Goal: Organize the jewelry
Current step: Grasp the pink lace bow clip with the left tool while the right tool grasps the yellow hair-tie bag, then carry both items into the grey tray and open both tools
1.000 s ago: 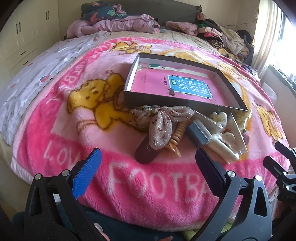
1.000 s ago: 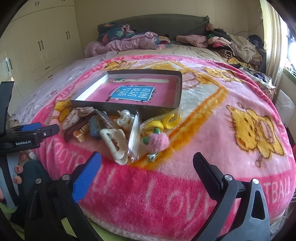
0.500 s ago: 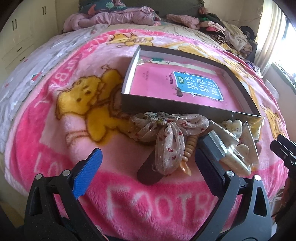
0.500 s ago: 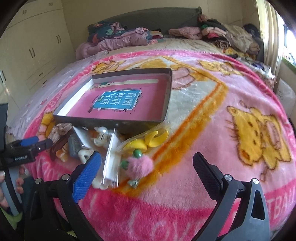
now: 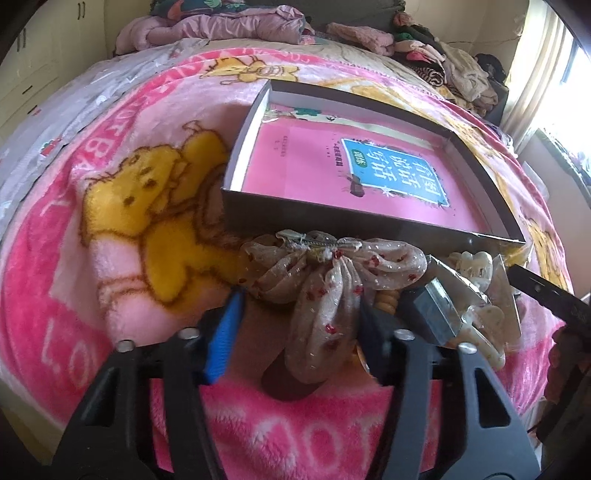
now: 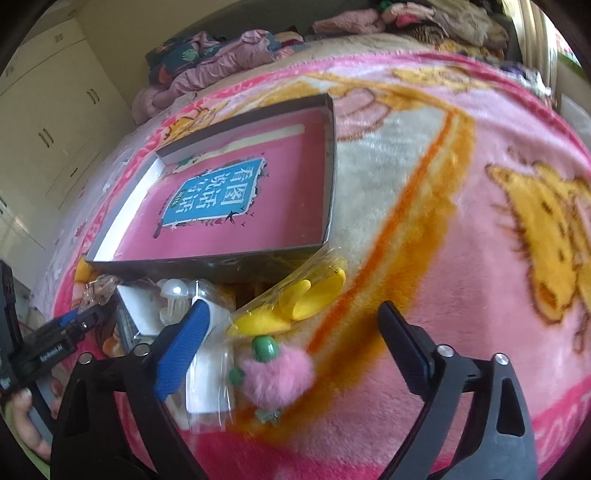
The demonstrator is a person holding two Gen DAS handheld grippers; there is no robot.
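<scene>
A shallow grey box with a pink book inside lies on the pink blanket; it also shows in the right wrist view. A pile of hair accessories sits against its near wall. My left gripper is open, its fingers on either side of a beige dotted fabric bow that lies over a brown clip. My right gripper is open above a pink pompom hair tie and yellow clips in a clear bag. White claw clips lie to the left.
The bed carries a pink cartoon blanket. Heaped clothes and quilts lie at the head of the bed. Cream cupboards stand to the left. A grey block-shaped clip lies beside the bow.
Both grippers have moved forward and down toward the accessory pile. My left gripper's fingers have narrowed around the fabric bow. My right gripper now hovers over the pompom tie and yellow clips.
</scene>
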